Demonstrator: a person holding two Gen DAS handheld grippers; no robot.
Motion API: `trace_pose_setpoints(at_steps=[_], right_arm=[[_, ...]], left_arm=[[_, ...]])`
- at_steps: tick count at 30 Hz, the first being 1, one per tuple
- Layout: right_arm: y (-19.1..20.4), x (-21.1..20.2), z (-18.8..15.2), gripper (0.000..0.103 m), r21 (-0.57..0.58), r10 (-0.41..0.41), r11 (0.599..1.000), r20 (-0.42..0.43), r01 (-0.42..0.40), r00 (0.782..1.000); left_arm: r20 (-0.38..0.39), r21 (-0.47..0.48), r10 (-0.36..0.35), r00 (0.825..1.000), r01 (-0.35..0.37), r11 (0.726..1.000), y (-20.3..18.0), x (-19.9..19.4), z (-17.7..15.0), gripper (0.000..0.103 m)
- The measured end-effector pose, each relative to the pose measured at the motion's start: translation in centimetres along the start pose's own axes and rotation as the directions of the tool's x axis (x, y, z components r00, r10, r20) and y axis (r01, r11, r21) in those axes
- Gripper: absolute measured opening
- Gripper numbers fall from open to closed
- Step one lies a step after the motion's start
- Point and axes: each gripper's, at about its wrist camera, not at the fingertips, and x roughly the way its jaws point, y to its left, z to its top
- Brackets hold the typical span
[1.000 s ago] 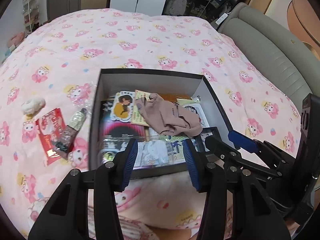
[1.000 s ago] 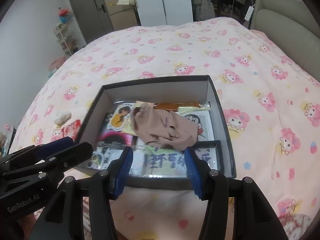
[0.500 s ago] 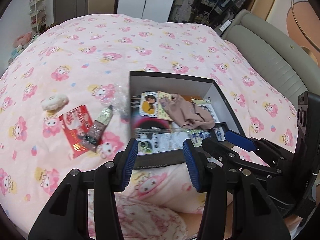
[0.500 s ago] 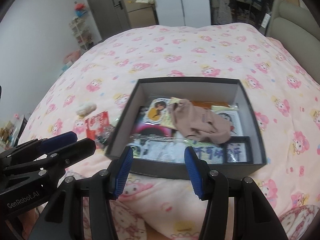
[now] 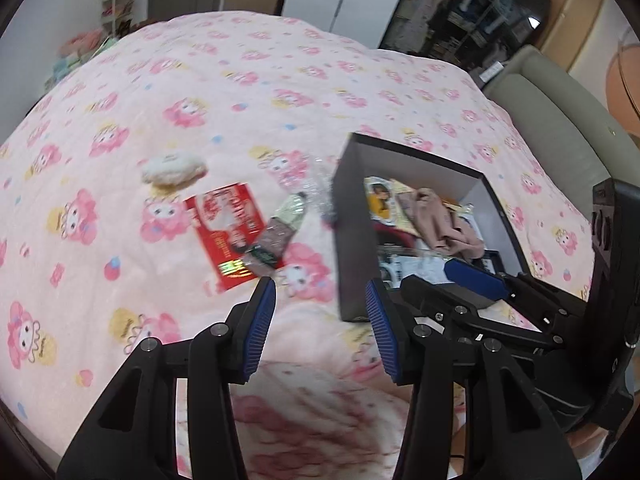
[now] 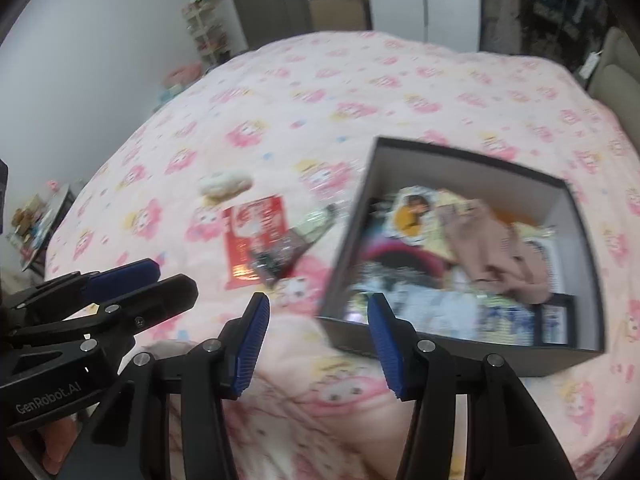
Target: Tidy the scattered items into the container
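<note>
A dark open box (image 5: 352, 216) (image 6: 348, 256) sits on the pink bed, holding cards, papers and a beige cloth (image 5: 444, 224) (image 6: 496, 248). Left of it on the cover lie a red packet (image 5: 224, 232) (image 6: 252, 236), a brown-and-green sachet (image 5: 276, 236) (image 6: 292, 244) partly on the packet, a crumpled clear wrapper (image 5: 316, 188) and a white fluffy item (image 5: 172, 168) (image 6: 224, 186). My left gripper (image 5: 320, 300) hangs open and empty above the cover, just short of the sachet. My right gripper (image 6: 318, 312) is open and empty near the box's front left corner.
The pink cartoon-print cover (image 5: 200, 92) spreads wide to the left and far side. A grey padded headboard (image 5: 560, 128) runs along the right. Shelves (image 6: 204, 28), a door and wardrobes stand beyond the bed. Rumpled bedding lies under both grippers.
Both grippers have swung left across the bed: the box has slid from centre to the right of each view, and the scattered items now lie ahead of the fingers. Neither gripper took hold of anything.
</note>
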Motion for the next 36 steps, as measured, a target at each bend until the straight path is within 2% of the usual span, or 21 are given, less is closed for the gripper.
trace_pose_setpoints(at_steps=[4, 7, 12, 15, 16, 18, 20, 22, 25, 28, 33, 35, 36], right_arm=[[1.6, 2.9, 0.4, 0.048, 0.011, 0.068, 0.998, -0.059, -0.068, 0.996], [2.1, 5.2, 0.7, 0.048, 0.034, 0.086, 0.996, -0.102, -0.083, 0.991], [2.6, 9.4, 1.6, 0.048, 0.056, 0.063, 0.997, -0.176, -0.054, 0.982], [3.9, 10.9, 2.4, 0.05, 0.002, 0.028, 1.0, -0.172, -0.028, 0.985], [4.3, 11.4, 2.8, 0.057, -0.016, 0.002, 1.0, -0.168, -0.004, 0.986], [4.6, 12.0, 3.5, 0.058, -0.049, -0.052, 0.998, -0.146, 0.045, 0.988], [4.7, 12.5, 4.4, 0.058, -0.062, -0.071, 0.996, -0.133, 0.063, 0.989], [4.7, 12.9, 5.0, 0.058, -0.024, -0.025, 0.999, -0.126, 0.022, 0.992], [4.9, 14.2, 5.2, 0.058, -0.014, -0.011, 1.0, -0.13, 0.01, 0.991], [4.4, 16.5, 5.0, 0.058, -0.004, -0.024, 1.0, -0.182, 0.024, 0.983], [3.5, 18.6, 4.4, 0.058, 0.041, 0.03, 0.999, -0.254, -0.02, 0.967], [3.4, 19.1, 4.3, 0.058, 0.053, 0.048, 0.998, -0.279, -0.034, 0.959], [3.3, 19.3, 4.2, 0.058, 0.062, 0.055, 0.997, -0.291, -0.038, 0.955]], left_arm=[[-0.011, -0.052, -0.004, 1.0, 0.003, 0.999, 3.2, 0.8, -0.1, 0.049], [-0.044, -0.106, -0.007, 0.999, 0.002, 0.994, 5.7, 2.6, 0.2, 0.049], [-0.095, -0.2, -0.033, 0.995, 0.014, 0.98, 9.9, 6.6, 0.7, 0.049], [-0.121, -0.253, -0.056, 0.991, 0.024, 0.967, 12.0, 9.2, 1.1, 0.049], [-0.13, -0.265, -0.068, 0.989, 0.032, 0.964, 12.6, 9.9, 1.3, 0.049], [-0.145, -0.29, -0.101, 0.984, 0.055, 0.955, 13.5, 11.3, 1.7, 0.049], [-0.156, -0.305, -0.124, 0.98, 0.072, 0.95, 14.3, 12.5, 2.2, 0.049], [-0.162, -0.311, -0.137, 0.977, 0.082, 0.947, 14.9, 13.7, 2.8, 0.049], [-0.178, -0.331, -0.164, 0.97, 0.098, 0.938, 15.8, 15.5, 3.5, 0.049], [-0.202, -0.345, -0.21, 0.956, 0.131, 0.929, 16.0, 17.4, 4.0, 0.05], [-0.23, -0.341, -0.253, 0.94, 0.166, 0.925, 15.1, 19.6, 4.8, 0.052], [-0.222, -0.322, -0.238, 0.945, 0.159, 0.933, 14.6, 19.8, 5.3, 0.048], [-0.22, -0.316, -0.224, 0.949, 0.148, 0.937, 14.5, 19.8, 5.4, 0.035]])
